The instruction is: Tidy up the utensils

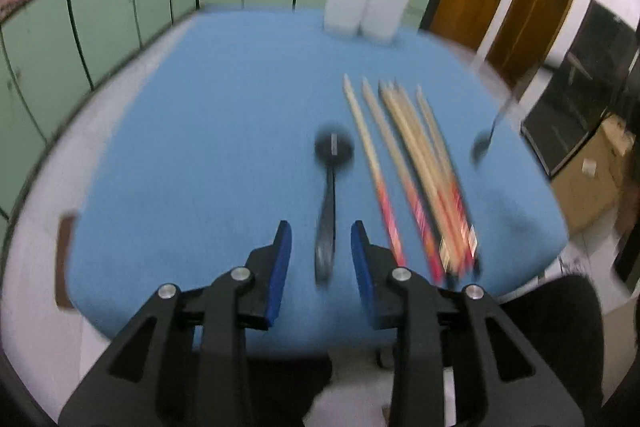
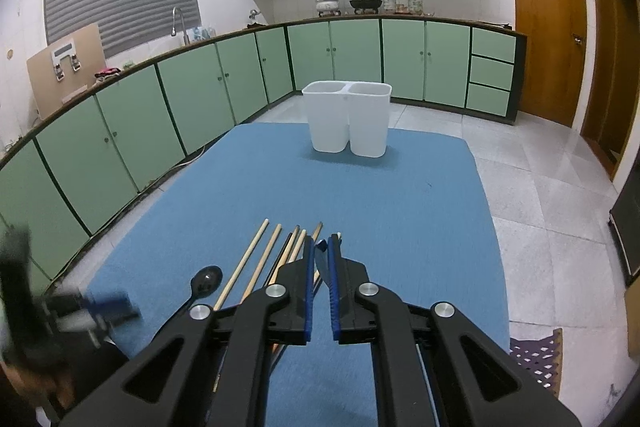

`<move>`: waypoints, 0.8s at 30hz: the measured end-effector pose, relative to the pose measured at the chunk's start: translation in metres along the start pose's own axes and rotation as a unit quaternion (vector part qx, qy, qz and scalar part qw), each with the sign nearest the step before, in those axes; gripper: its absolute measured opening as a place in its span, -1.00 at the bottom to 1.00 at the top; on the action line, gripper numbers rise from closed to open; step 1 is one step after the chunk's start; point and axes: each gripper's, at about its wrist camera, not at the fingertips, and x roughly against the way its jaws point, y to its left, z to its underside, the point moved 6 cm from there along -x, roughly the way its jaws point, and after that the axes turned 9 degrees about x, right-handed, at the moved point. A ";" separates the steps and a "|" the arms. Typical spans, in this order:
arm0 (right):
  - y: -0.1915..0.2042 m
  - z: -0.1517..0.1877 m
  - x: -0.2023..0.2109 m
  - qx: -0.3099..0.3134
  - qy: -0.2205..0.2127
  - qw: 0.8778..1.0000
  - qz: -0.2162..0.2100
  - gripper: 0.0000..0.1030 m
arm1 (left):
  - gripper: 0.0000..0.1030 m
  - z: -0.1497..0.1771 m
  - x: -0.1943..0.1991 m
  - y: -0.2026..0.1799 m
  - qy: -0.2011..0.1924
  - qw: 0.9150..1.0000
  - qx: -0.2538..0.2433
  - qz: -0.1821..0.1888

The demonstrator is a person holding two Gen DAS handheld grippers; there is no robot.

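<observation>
On the blue mat (image 2: 400, 195) covering the table, a row of wooden chopsticks (image 1: 404, 163) with red-patterned ends is laid side by side. A black spoon (image 1: 329, 187) is seen to their left in the left wrist view, bowl away from the camera, its handle running back between the fingers of the left gripper (image 1: 321, 231). The jaws of that gripper are parted, and a gap is seen on each side of the handle, though the picture is blurred. A second spoon (image 1: 486, 139) is held in the air, right of the chopsticks. In the right wrist view, the right gripper (image 2: 321, 247) is closed on a dark handle between its blue pads. A white two-compartment holder (image 2: 347, 121) is stood upright at the mat's far end, well apart from the utensils.
</observation>
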 end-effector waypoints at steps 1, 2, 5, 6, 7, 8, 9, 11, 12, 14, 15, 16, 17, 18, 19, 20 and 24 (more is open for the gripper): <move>0.000 0.000 0.000 -0.001 0.000 1.000 -0.001 -0.88 | -0.41 0.010 -0.008 0.000 0.012 1.000 0.000 -0.004; -0.001 0.000 0.001 -0.002 0.000 1.000 -0.001 -0.88 | -0.41 0.015 -0.013 0.002 0.017 1.000 -0.001 -0.008; -0.002 0.000 0.003 -0.004 0.001 1.000 -0.002 -0.88 | -0.37 0.016 -0.018 -0.003 0.005 1.000 -0.015 -0.023; -0.002 0.000 0.003 -0.005 0.000 1.000 -0.002 -0.88 | -0.37 0.015 -0.019 -0.004 0.004 1.000 -0.017 -0.024; -0.004 -0.001 0.004 -0.007 0.000 1.000 -0.001 -0.88 | -0.37 0.014 -0.021 -0.007 0.004 0.999 -0.024 -0.026; -0.005 -0.001 0.003 -0.009 0.000 1.000 -0.002 -0.89 | -0.45 0.013 -0.022 -0.008 0.002 0.999 -0.029 -0.031; -0.006 -0.001 0.003 -0.012 0.000 1.000 -0.002 -0.89 | -0.72 0.011 -0.022 -0.008 0.000 0.999 -0.030 -0.033; -0.007 -0.001 0.002 -0.013 -0.002 1.000 -0.002 -0.89 | -0.79 0.009 -0.022 -0.007 0.001 0.999 -0.023 -0.025; -0.007 0.000 0.002 -0.013 -0.002 1.000 -0.002 -0.89 | -0.79 0.006 -0.024 -0.007 0.000 0.999 -0.021 -0.024; -0.007 0.000 0.002 -0.013 -0.002 1.000 -0.003 -0.90 | -0.79 0.004 -0.023 -0.008 0.002 1.000 -0.018 -0.018; -0.006 0.000 0.002 -0.013 -0.002 1.000 -0.004 -0.92 | -0.79 0.004 -0.021 -0.008 0.002 1.000 -0.015 -0.014; -0.006 0.000 0.001 -0.012 -0.002 1.000 -0.003 -0.92 | -0.80 0.001 -0.017 -0.010 -0.004 1.000 -0.014 -0.012; -0.006 0.001 0.002 -0.011 -0.002 1.000 -0.002 -0.93 | -0.80 -0.003 -0.012 -0.011 -0.010 1.000 -0.014 -0.010; -0.006 0.001 0.002 -0.012 -0.002 1.000 -0.003 -0.95 | -0.80 -0.007 -0.004 -0.012 -0.018 1.000 -0.013 -0.006; -0.006 0.001 0.002 -0.012 -0.002 1.000 -0.002 -0.96 | -0.80 -0.010 0.001 -0.014 -0.025 1.000 -0.014 -0.004; -0.005 0.002 0.003 -0.013 -0.003 1.000 -0.001 -0.96 | -0.80 -0.016 0.009 -0.017 -0.035 0.999 -0.014 -0.002; -0.005 0.001 0.003 -0.015 -0.004 1.000 0.000 -0.96 | -0.80 -0.039 0.030 -0.024 -0.066 0.998 -0.017 0.007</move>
